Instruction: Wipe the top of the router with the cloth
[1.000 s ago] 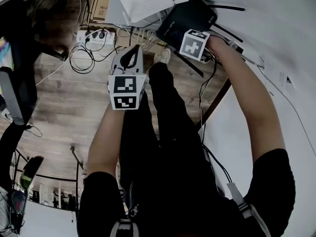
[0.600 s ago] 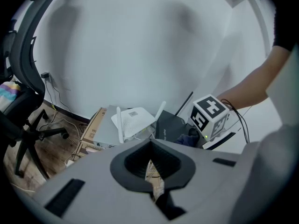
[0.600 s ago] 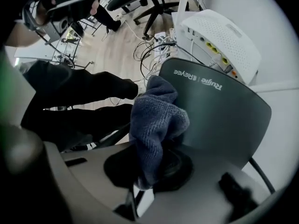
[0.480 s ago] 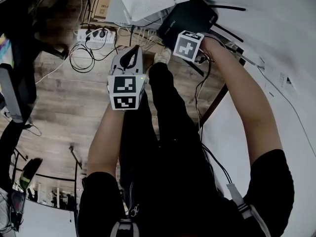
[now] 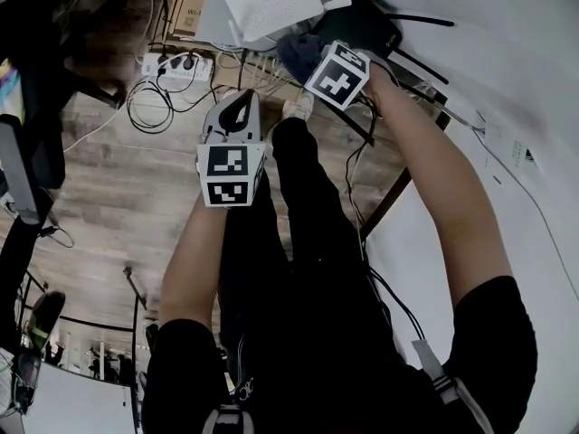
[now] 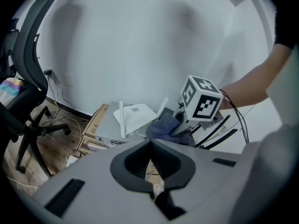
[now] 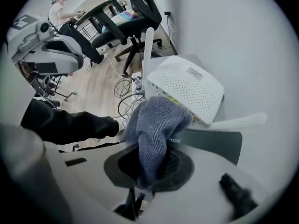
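One cloth point(image 7: 156, 125) clamped in right gripper point(image 7: 138, 190), laid against near end of black router point(image 7: 210, 143). Two routers counted: black, white point(image 7: 187, 92). Left gripper point(image 6: 155, 195) held well apart, jaws together, nothing gripped.

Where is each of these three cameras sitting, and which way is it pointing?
Head view: on the person's head, looking steeply down at both arms, legs, left claw and right claw.
Left gripper view: on the left claw, facing the wall and white router; the right forearm shows.
Right gripper view: on the right claw, facing the white router past its gripped cloth; a leg shows.
Shared: all three see the white router and cloth.
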The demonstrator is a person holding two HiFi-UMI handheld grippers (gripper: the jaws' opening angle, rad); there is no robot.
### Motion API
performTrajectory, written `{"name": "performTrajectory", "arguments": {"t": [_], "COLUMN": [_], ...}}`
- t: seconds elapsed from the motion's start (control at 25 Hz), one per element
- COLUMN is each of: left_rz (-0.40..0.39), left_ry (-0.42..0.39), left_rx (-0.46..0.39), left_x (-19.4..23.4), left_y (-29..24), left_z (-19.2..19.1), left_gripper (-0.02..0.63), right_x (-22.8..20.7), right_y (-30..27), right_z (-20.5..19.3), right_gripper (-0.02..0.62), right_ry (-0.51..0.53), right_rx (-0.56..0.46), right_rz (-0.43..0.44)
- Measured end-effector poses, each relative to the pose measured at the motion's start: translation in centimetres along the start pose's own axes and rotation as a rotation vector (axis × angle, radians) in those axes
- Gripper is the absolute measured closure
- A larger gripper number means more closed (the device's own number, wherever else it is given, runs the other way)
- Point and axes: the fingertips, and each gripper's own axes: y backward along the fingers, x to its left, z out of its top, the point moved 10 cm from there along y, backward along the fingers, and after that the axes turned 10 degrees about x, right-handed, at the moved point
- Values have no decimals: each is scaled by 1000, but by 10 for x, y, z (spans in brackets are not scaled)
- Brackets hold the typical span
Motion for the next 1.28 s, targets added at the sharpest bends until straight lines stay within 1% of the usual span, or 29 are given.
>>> {"name": "performTrajectory", "arguments": {"t": [0.08, 0.16, 0.32, 0.48, 0.6, 0.72, 0.8, 0.88, 0.96, 1.12, 1.28], "left_rz": [4, 2, 2, 7, 16, 38, 45, 38, 33, 33, 33], "left_ry": [2, 0, -14, -9, 9, 12, -3, -10, -13, 5, 11], "left_rx": [1, 3, -3, -2, 0, -1, 3, 5, 1, -11, -17], "left_x": [1, -1, -4, -5, -8, -10, -12, -16, -17, -16, -17], "left_y": [0, 0, -2, -4, -6, -6, -7, -9, -11, -13, -16], "left_z": [1, 1, 9, 9, 5, 4, 4, 6, 10, 15, 20], "left_gripper": [595, 595, 595, 595, 595, 595, 595, 595, 595, 595, 595], "right_x": [-4, -11, -41, -72, -89, -100, -108, -116, -122, -121, -114], "right_y": [0, -1, 1, 3, 2, 3, 1, 0, 1, 2, 1], "right_z": [-2, -9, -20, -28, -34, -39, -44, -51, -57, -57, -59], "right_gripper": [548, 548, 548, 549, 548, 549, 549, 549, 549, 549, 549], "right_ry": [-13, -37, -100, -107, -91, -75, -101, -151, -187, -198, -219], "right_rx": [-17, -22, -13, 29, 53, 52, 34, 16, 1, -13, -26], "right_rz": [-29, -77, -159, -249, -288, -352, -389, -396, -384, -361, -300]}}
